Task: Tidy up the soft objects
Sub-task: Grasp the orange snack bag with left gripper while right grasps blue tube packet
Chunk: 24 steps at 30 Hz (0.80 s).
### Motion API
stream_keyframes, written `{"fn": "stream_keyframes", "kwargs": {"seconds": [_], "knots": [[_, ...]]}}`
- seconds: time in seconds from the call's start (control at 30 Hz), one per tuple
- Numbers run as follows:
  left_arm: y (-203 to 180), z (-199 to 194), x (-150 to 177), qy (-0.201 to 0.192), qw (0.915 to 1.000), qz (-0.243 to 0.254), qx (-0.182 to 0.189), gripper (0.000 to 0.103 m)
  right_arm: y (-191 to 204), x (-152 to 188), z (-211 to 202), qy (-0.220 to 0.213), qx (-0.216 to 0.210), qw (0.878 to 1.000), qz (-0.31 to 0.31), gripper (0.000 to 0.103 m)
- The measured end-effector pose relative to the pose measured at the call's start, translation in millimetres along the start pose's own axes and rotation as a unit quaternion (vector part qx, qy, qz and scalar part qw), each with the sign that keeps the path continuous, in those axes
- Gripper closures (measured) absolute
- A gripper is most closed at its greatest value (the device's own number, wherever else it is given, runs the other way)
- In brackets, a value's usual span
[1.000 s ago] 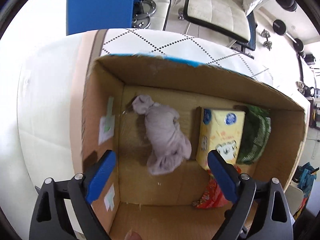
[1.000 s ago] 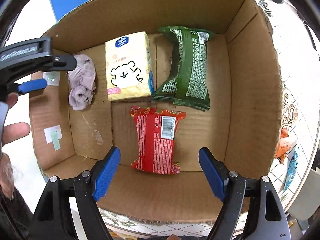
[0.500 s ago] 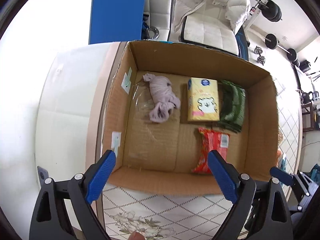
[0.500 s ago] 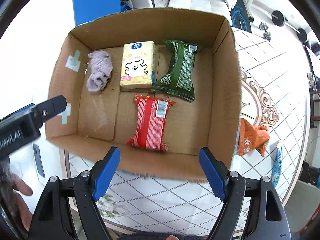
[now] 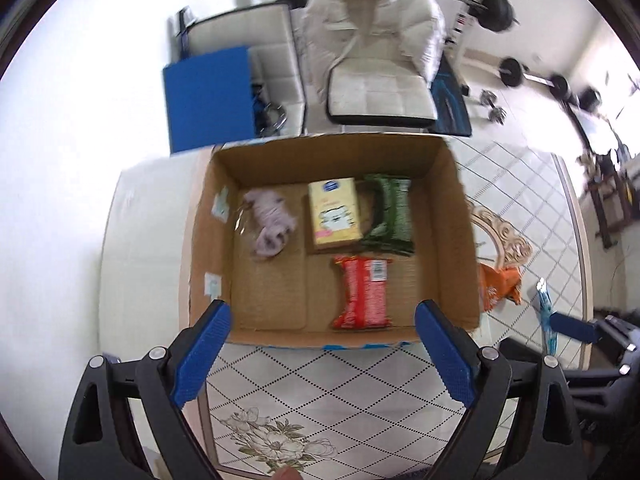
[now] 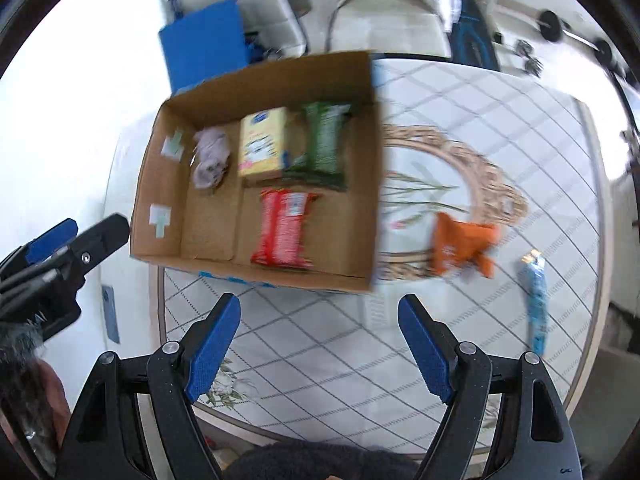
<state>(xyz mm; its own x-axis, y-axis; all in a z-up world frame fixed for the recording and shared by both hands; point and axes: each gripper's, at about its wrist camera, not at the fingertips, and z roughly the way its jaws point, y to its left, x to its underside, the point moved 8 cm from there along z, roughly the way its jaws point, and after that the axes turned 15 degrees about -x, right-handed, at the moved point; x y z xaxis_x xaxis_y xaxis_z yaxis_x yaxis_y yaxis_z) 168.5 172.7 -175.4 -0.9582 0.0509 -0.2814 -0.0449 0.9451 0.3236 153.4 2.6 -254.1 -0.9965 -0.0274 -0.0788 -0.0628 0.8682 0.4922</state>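
Observation:
An open cardboard box (image 5: 460, 216) (image 6: 376, 184) stands on the patterned table. In it lie a bundled lilac cloth (image 5: 270, 222) (image 6: 211, 156), a yellow tissue pack (image 5: 335, 212) (image 6: 264, 142), a green packet (image 5: 390, 214) (image 6: 325, 142) and a red packet (image 5: 364, 294) (image 6: 285, 230). An orange packet (image 5: 498, 286) (image 6: 464, 246) and a blue sachet (image 5: 546, 318) (image 6: 535, 300) lie on the table right of the box. My left gripper (image 5: 322, 334) is open and empty, above the box's near edge. My right gripper (image 6: 318, 330) is open and empty, over the table in front of the box.
The table (image 6: 460, 360) has a round edge at the right. A white surface (image 5: 140, 240) adjoins the box's left side. Beyond stand a white chair (image 5: 376, 88), a blue board (image 5: 208, 96) and barbell weights (image 5: 512, 72). The left gripper shows at the right view's left edge (image 6: 60, 248).
Both grippers have pulled back and up from inside the box, still open and empty. The right view has swung right, showing the orange packet and blue sachet on the table.

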Motion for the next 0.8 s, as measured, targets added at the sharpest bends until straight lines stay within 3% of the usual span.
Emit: {"fn": "stream_keyframes", "kwargs": {"seconds": [0.1,0.27,0.4,0.57,0.73,0.8], "knots": [[-54.9,-21.3,-7.2,-0.026,0.9986,0.044,0.013,0.009,-58.2,7.4,-31.2,-0.011,0.016,0.999,0.042,0.020],[-172.7,-10.1,-8.3,-0.003,0.9869,0.156,0.041,0.009,-174.9,35.7,-44.6,0.011,0.059,0.991,0.119,0.020],[-255.0,23.8,5.3,0.000,0.9546,0.298,-0.009,0.009,-240.3,57.1,-34.4,0.030,0.068,0.985,0.158,0.020],[-321.9,74.3,24.5,-0.012,0.8855,0.455,-0.094,0.009,-288.5,78.0,-1.4,0.061,0.058,0.977,0.196,0.020],[-347.8,116.5,27.6,0.010,0.8572,0.501,-0.117,0.009,-314.4,87.1,21.1,0.076,0.036,0.972,0.219,0.020],[-352.7,124.3,29.4,0.021,0.8544,0.508,-0.109,0.010,-319.9,86.2,29.3,0.079,0.027,0.973,0.217,0.022]]}}
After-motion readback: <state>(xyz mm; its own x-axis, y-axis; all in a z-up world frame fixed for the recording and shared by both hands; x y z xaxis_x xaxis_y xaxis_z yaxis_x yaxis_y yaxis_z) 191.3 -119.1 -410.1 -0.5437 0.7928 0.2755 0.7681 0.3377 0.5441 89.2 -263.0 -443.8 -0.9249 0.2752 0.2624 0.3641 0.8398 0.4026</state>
